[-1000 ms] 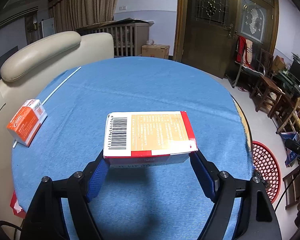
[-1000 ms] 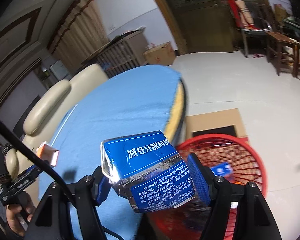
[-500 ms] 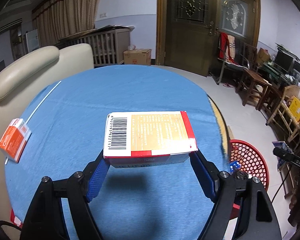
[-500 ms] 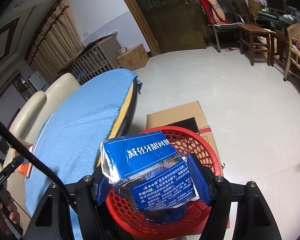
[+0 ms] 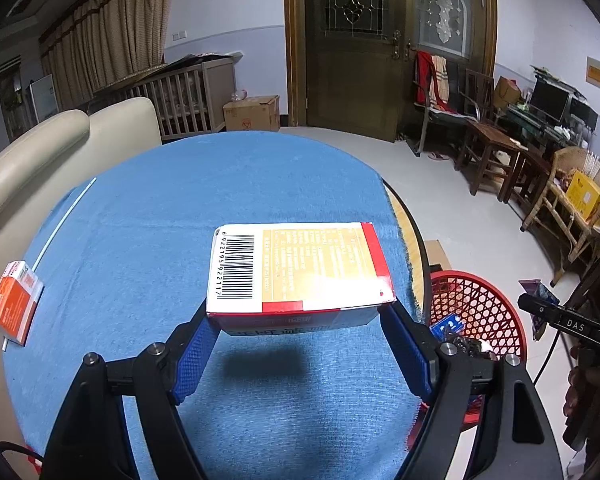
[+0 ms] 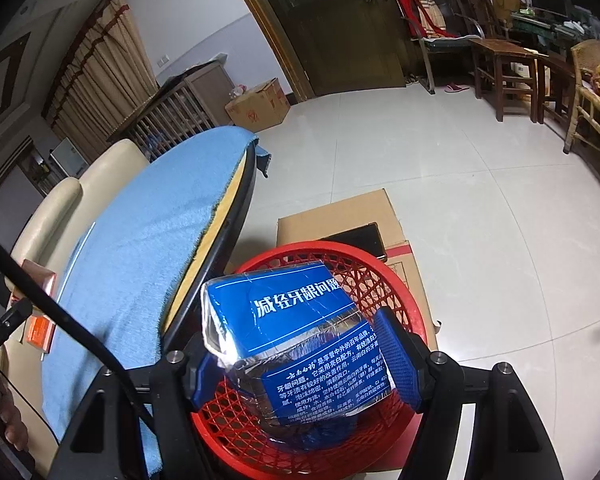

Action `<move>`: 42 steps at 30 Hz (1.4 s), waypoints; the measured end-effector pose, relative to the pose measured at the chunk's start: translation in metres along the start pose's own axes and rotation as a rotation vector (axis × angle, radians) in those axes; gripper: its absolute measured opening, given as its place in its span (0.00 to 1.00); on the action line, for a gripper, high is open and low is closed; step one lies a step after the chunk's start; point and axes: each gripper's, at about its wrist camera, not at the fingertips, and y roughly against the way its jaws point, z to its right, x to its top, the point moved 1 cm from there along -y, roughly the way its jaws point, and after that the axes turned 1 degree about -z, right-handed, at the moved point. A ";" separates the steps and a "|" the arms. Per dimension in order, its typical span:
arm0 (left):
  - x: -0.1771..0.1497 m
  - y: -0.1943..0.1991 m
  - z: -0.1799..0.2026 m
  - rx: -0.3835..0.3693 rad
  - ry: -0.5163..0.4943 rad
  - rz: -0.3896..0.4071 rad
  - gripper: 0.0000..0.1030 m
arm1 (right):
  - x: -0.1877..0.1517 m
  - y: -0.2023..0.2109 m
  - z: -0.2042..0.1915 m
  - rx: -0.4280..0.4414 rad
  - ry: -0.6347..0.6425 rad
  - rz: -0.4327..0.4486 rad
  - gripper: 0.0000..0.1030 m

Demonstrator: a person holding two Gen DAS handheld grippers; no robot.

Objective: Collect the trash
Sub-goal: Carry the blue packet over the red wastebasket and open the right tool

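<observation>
My left gripper (image 5: 300,344) is shut on a white, red and orange carton (image 5: 296,268) with a barcode, held above the blue tablecloth (image 5: 228,192). To its right on the floor stands the red mesh basket (image 5: 484,308) with a blue item inside. My right gripper (image 6: 300,360) is shut on a blue and silver toothpaste box (image 6: 292,336), hanging right over the red basket (image 6: 364,276). A small orange and white box (image 5: 14,308) lies at the left edge of the table, also seen as the orange box (image 6: 40,330) in the right wrist view.
A round table (image 6: 236,196) with a dark rim stands beside the basket. Flat cardboard (image 6: 340,216) lies on the tiled floor under the basket. A beige sofa (image 5: 40,148) backs the table. Wooden chairs (image 5: 496,156) line the right wall. A person's hand (image 5: 588,392) holds the other gripper.
The left gripper has carried its carton to the right, toward the table edge and basket. The right gripper has swung off the table and down over the red basket with the blue box.
</observation>
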 end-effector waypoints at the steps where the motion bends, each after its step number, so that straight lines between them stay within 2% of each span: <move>1: 0.000 -0.002 0.001 -0.001 0.002 -0.007 0.79 | -0.001 -0.001 0.000 0.000 0.002 -0.002 0.70; 12: -0.007 -0.007 -0.002 0.003 0.003 -0.052 0.79 | -0.002 0.004 -0.004 -0.003 0.023 -0.002 0.70; 27: -0.009 0.004 -0.009 -0.018 0.032 -0.030 0.79 | 0.008 0.010 -0.021 -0.025 0.069 0.000 0.70; 38: -0.010 0.001 -0.014 -0.025 0.057 -0.024 0.79 | 0.009 -0.004 -0.023 -0.043 0.050 -0.044 0.71; 39: -0.010 0.001 -0.015 -0.025 0.058 -0.025 0.79 | 0.009 -0.007 -0.024 -0.047 0.052 -0.060 0.72; 42: -0.011 -0.001 -0.015 -0.031 0.057 -0.029 0.79 | 0.006 -0.018 -0.025 -0.066 0.058 -0.107 0.84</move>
